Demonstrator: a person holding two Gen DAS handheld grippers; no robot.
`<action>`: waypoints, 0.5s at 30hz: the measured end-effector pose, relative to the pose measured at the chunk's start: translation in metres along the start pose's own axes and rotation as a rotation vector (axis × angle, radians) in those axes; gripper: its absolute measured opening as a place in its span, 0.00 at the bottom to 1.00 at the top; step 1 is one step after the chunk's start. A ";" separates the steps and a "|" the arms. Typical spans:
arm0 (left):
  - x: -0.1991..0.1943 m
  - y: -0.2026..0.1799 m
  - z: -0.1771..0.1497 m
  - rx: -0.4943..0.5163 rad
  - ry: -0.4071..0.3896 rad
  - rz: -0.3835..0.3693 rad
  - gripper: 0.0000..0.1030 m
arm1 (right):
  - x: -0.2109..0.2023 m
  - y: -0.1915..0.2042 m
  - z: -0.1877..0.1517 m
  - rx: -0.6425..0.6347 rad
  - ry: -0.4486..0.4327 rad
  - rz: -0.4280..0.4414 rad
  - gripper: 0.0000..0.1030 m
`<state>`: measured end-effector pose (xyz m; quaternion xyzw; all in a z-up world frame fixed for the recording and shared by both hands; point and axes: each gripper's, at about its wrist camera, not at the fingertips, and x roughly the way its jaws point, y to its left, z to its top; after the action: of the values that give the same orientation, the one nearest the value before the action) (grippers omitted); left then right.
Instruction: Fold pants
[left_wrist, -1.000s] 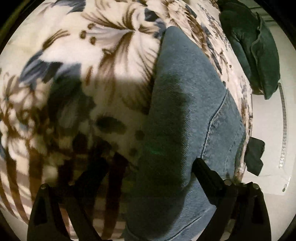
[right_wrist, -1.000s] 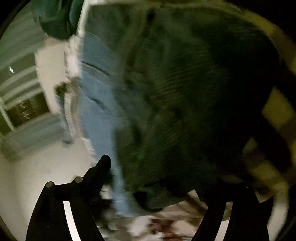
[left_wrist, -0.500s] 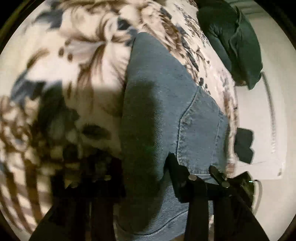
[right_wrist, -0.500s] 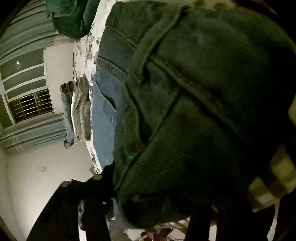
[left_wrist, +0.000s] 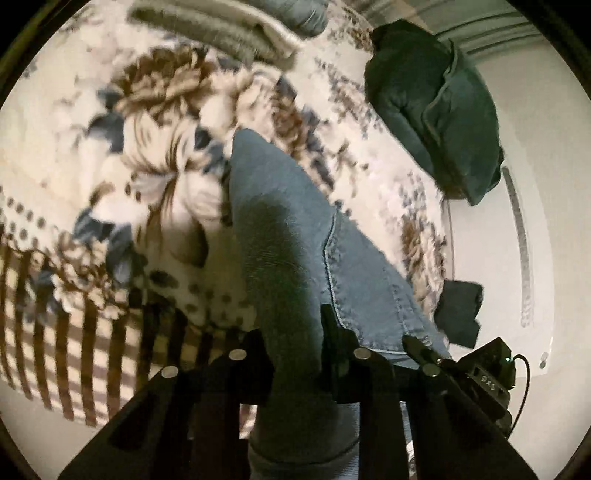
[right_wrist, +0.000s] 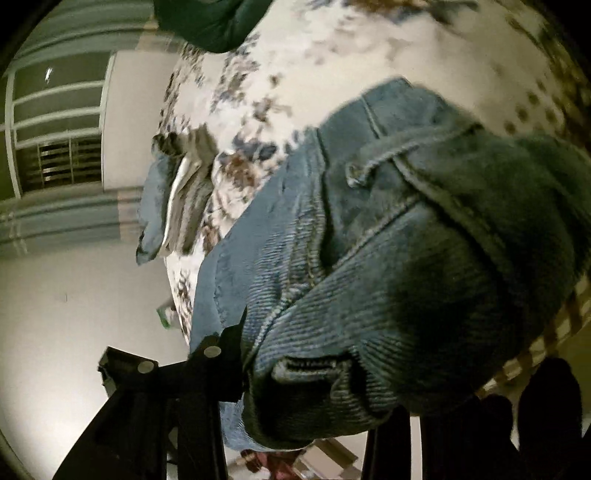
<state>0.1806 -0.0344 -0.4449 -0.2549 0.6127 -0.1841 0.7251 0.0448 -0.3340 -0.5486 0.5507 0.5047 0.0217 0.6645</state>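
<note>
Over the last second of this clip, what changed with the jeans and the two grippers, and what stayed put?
The left gripper, open over the jeans a second ago, has shut on them and drawn back, so more floral blanket shows. The right gripper has kept the waistband bunched between its fingers, pulling back too. The dark green cushion and folded clothes stayed where they were.

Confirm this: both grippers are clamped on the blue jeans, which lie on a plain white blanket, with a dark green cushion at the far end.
One detail is wrong. The blanket is not plain white: the left wrist view shows a floral print in brown and blue, with stripes along its edge. The rest holds: the left gripper and right gripper are both closed on the blue jeans, and the dark green cushion lies at the far end.
</note>
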 end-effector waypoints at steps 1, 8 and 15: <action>-0.006 -0.005 0.004 0.000 -0.009 0.002 0.18 | -0.005 0.009 0.003 -0.015 0.007 0.001 0.38; -0.072 -0.042 0.070 -0.006 -0.111 -0.013 0.18 | -0.018 0.122 0.039 -0.107 -0.003 0.047 0.38; -0.131 -0.045 0.218 0.027 -0.210 -0.036 0.18 | 0.032 0.268 0.093 -0.169 -0.060 0.117 0.38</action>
<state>0.3730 0.0366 -0.2878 -0.2739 0.5260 -0.1777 0.7853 0.2666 -0.2762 -0.3785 0.5217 0.4478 0.0865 0.7210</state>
